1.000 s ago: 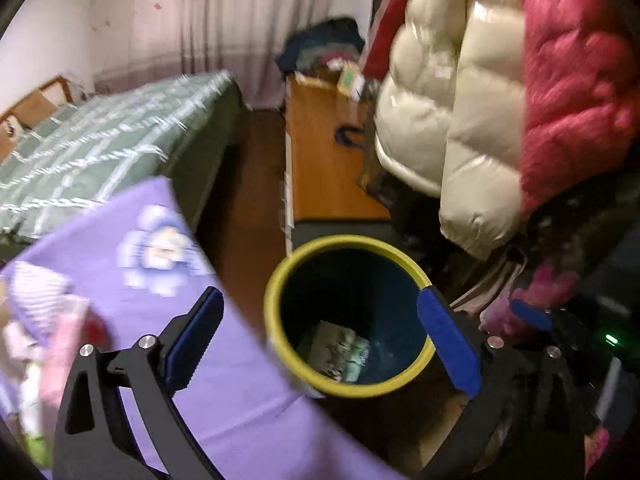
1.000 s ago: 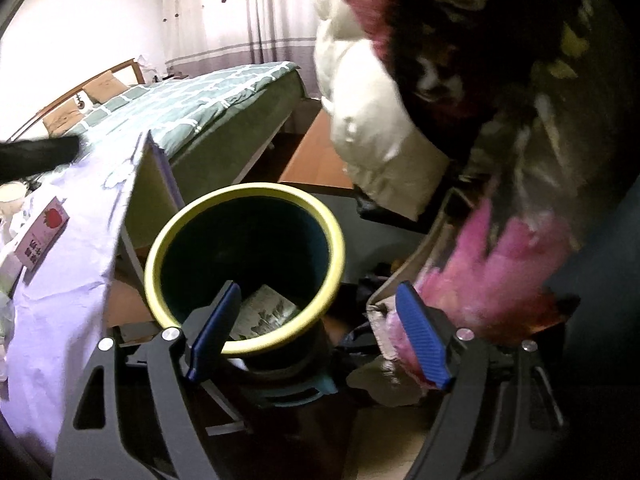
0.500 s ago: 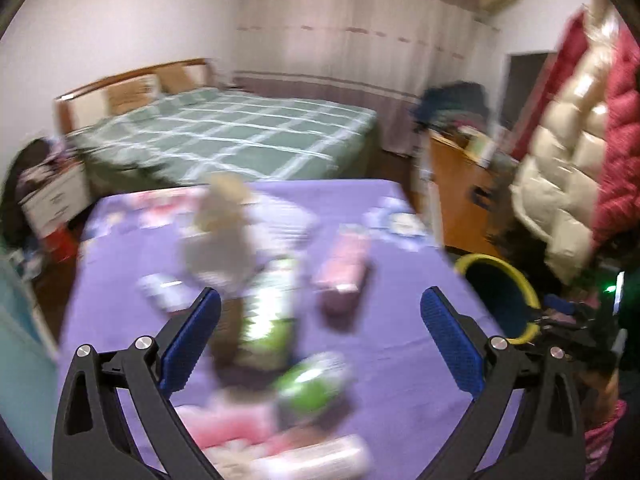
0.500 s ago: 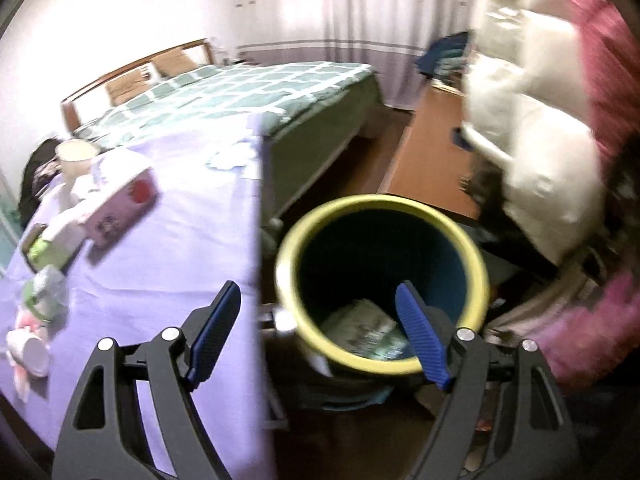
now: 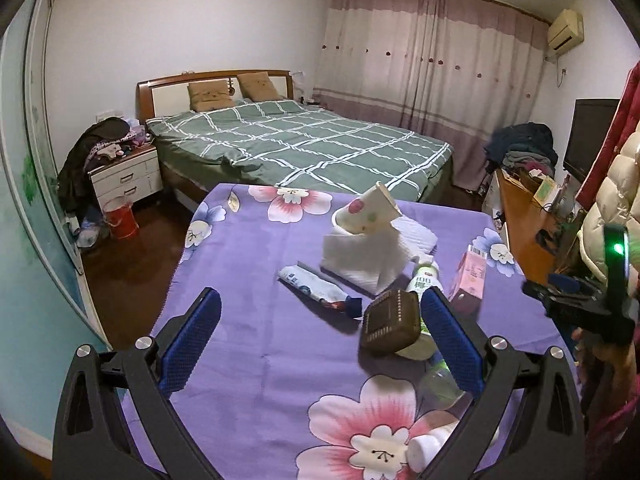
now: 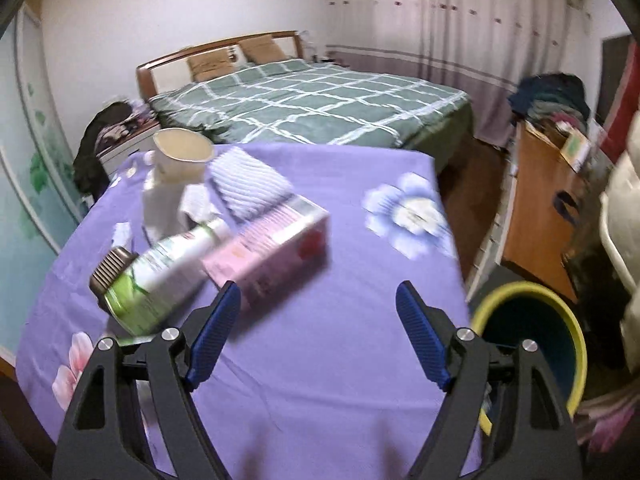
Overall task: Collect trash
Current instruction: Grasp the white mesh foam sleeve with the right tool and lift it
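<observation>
From the left wrist view, my left gripper [image 5: 320, 332] has its jaws spread wide with nothing between them, hovering above the purple flowered tablecloth [image 5: 256, 272]. The trash sits right of centre in the frame: a tilted paper cup [image 5: 366, 210] resting on crumpled white tissue [image 5: 360, 256], a snack wrapper [image 5: 316, 290] lying flat at centre, a brown-capped bottle [image 5: 394, 320] just beside the right finger, and a pink carton [image 5: 468, 276] beyond it. More bottles lie low right, partly hidden by the finger (I cannot name them). The other gripper's body shows at the right edge.

In the right wrist view, my right gripper [image 6: 316, 336] is likewise wide open and empty, over bare cloth. The pink carton [image 6: 266, 256] lies just above the left finger, touching the green-labelled bottle [image 6: 160, 276] at left; the cup [image 6: 182, 156] stands upper left. The yellow-rimmed bin [image 6: 528, 344] sits on the floor at lower right, off the table's edge.

My worries: this view is smeared, so a hurried close could land on carton and bottle together and drop one. The bottle is round and may roll when nudged. The cup perches loosely on tissue and could topple. Fingers dragging the cloth would shift everything toward the edge.
</observation>
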